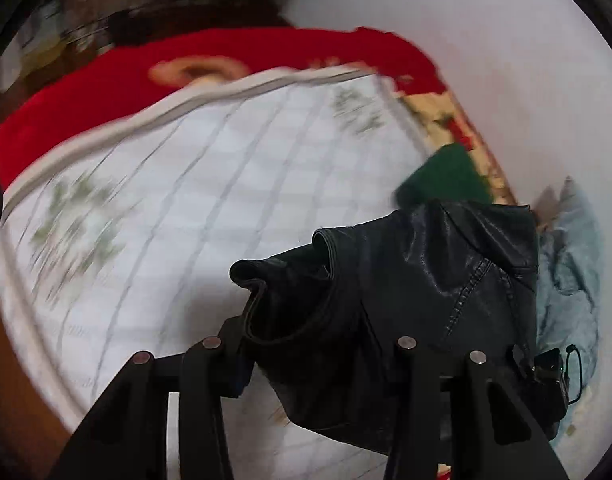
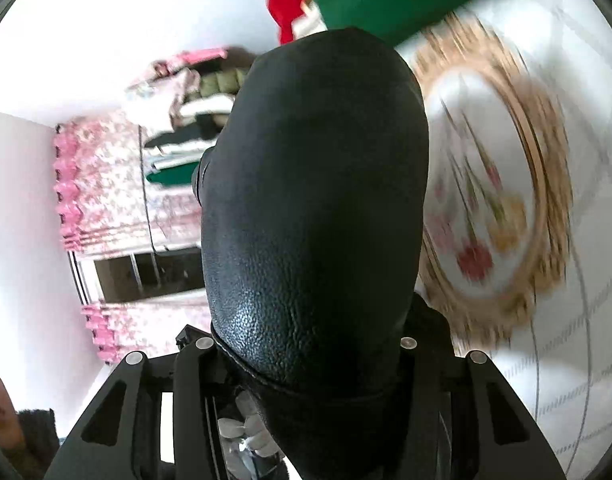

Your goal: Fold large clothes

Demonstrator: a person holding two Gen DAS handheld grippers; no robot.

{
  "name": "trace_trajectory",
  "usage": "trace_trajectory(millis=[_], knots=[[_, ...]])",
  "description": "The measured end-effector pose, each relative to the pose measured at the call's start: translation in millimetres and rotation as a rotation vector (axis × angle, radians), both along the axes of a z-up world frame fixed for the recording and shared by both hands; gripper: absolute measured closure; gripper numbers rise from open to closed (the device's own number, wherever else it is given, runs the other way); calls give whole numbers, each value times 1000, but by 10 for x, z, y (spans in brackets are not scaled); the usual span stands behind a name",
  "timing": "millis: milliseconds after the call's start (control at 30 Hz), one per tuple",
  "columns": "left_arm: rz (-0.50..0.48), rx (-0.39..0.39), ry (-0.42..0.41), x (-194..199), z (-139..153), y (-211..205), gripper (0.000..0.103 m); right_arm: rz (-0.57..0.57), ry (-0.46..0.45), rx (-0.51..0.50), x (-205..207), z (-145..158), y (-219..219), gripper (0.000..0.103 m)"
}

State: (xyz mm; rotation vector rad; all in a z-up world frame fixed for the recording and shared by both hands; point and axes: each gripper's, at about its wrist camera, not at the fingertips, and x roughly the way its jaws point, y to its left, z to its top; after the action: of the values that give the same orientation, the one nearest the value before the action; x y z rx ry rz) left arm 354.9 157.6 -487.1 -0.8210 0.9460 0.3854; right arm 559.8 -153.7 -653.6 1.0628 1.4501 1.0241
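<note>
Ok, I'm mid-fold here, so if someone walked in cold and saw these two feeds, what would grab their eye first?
The black leather jacket dominates: it fills the middle of the right wrist view, bunched between the right gripper fingers, and the left gripper grips another fold of it at lower centre of its view. Behind it lie the white checked bedspread, a bright red blanket along its far edge, and pink floral curtains at left.

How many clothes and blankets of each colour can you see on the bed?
Black: 1, the leather jacket held by both grippers.
Red: 1, blanket.
Green: 1, folded cloth.
Light blue: 1, crumpled garment.
Total: 4
</note>
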Motion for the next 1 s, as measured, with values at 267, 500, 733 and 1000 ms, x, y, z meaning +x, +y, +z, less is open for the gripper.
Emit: trace_trajectory(millis=[267,500,733,1000], knots=[[-150,55,-146,1892,346,7,63,-150,-97,30,1756,521,-62,53],[-260,68,-146,3358,-173,-134,63,-188,-50,36,3291,25,-297,53],[-323,92,-27,3651,-794,-292,56,-123,92,-53,3834,-602,-494,45],[-411,306,71,3522,-521,-453,6,-93,-145,-624,3353,109,-430,0]])
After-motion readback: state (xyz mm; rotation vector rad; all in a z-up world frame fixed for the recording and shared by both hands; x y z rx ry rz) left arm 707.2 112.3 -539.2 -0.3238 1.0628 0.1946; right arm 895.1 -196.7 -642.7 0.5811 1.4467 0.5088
